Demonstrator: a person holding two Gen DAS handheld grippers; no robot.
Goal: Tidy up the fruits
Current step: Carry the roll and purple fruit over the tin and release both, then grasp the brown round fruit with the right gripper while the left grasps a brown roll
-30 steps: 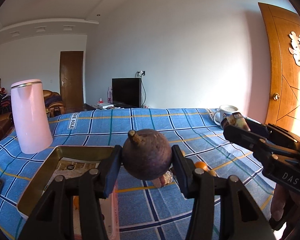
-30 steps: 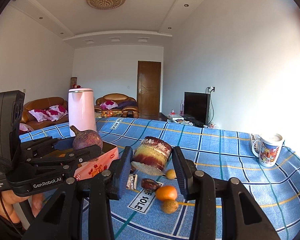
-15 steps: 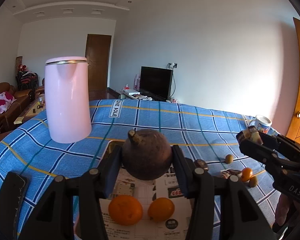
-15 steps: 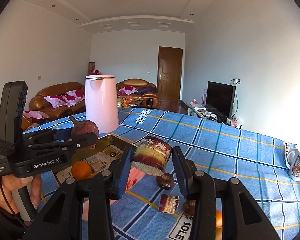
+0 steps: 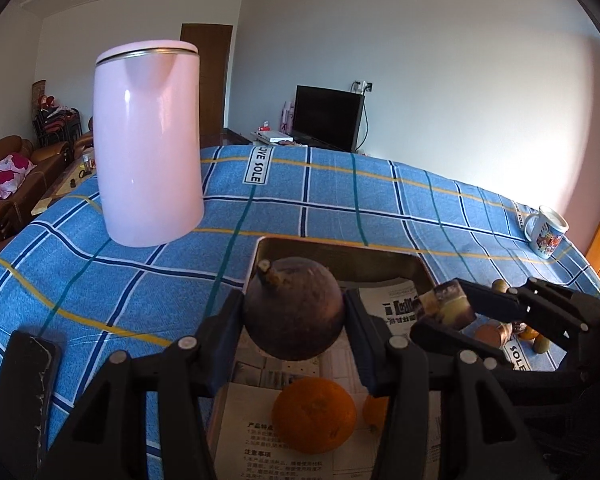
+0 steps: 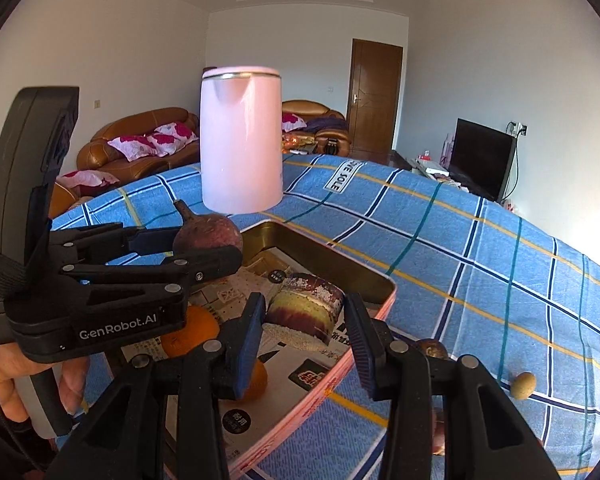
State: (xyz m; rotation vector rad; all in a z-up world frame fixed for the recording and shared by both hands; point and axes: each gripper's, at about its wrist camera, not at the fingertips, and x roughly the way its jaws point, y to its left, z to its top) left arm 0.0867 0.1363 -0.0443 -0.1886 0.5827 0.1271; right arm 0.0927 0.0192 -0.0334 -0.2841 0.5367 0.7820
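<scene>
Your left gripper [image 5: 294, 314] is closed on a round, dark purple fruit [image 5: 294, 312], one finger pressed against each side, its stubby stem pointing up and to the left. You hold it in the air above the tin tray [image 5: 340, 250], over the end nearer you. From the right wrist camera the same gripper [image 6: 204, 252] shows side-on, with the purple fruit [image 6: 208, 236] wedged between its fingertips.

Your right gripper [image 6: 306, 320] is clamped on a short cut section of sugarcane [image 6: 306, 314], purple-skinned with a pale cut face toward the camera. It also hangs over the tray [image 6: 364, 276], near the right-hand rim. From the left camera the right gripper [image 5: 448, 312] reaches in from the right with the sugarcane [image 5: 446, 306] at its tip.

The tray is lined with printed paper [image 5: 260, 448]. Two oranges lie on it: a larger one [image 5: 314, 416] directly below the purple fruit and a smaller one [image 5: 374, 410] just beside it, partly hidden by a gripper finger.

The tray sits on a blue checked tablecloth [image 5: 140, 280]. A pink kettle [image 5: 148, 140] stands upright beyond the tray to the left. A printed mug [image 5: 546, 232] stands at the far right edge. Several small fruits [image 5: 534, 338] lie loose on the cloth right of the tray; their kinds cannot be told.
</scene>
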